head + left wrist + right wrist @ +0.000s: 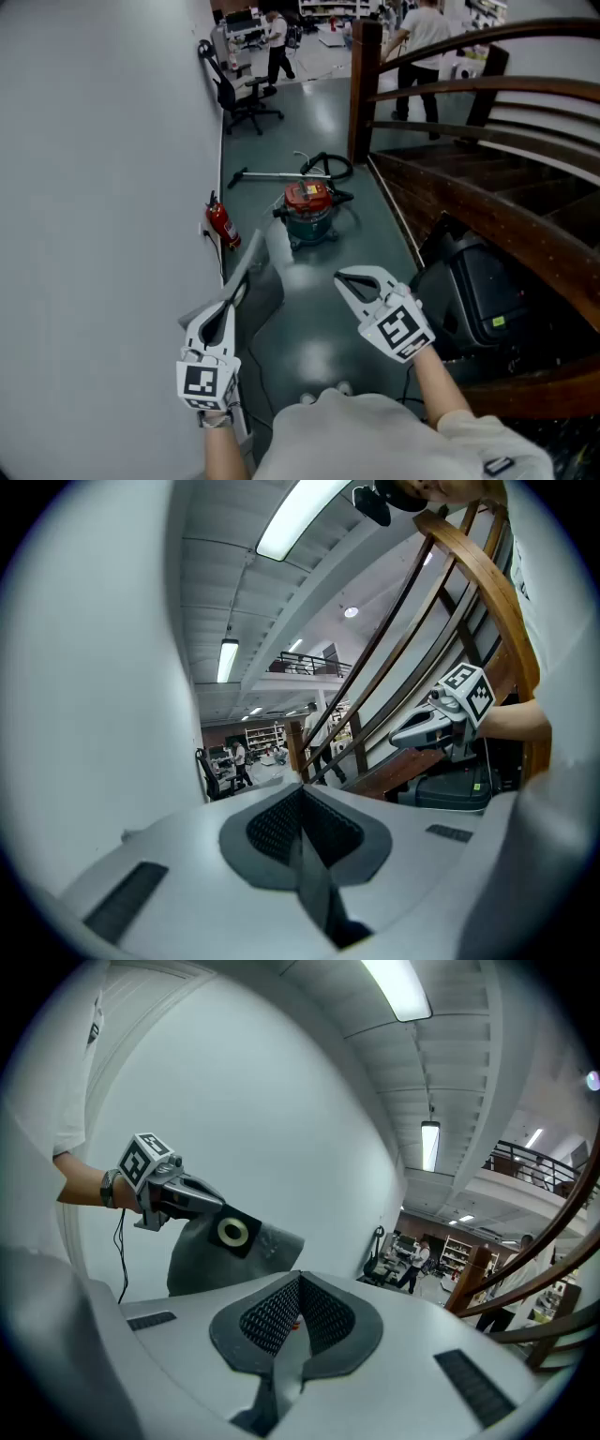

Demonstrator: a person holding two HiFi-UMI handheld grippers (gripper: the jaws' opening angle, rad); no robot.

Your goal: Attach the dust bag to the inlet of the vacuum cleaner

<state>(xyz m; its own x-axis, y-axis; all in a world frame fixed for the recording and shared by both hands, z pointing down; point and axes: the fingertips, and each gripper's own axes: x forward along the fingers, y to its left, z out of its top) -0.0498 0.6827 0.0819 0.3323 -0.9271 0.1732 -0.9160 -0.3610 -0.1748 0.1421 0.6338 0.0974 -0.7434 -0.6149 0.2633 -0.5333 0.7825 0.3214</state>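
A red-lidded vacuum cleaner (307,211) with a teal drum stands on the floor a few steps ahead, its black hose (330,167) coiled behind it. My left gripper (242,281) is shut on the grey dust bag (269,277). In the right gripper view the bag (202,1262) hangs from the left gripper (220,1207), which pinches its black collar with a pale ring (232,1232). In the left gripper view a thin dark edge sits between the shut pads (302,799). My right gripper (342,279) is held beside it, shut with nothing in it (300,1283).
A white wall (103,187) runs along the left, with a red fire extinguisher (221,223) at its foot. A wooden staircase (487,187) and a black machine (478,291) fill the right. A wand (267,175) lies on the floor; an office chair (246,103) and people stand farther back.
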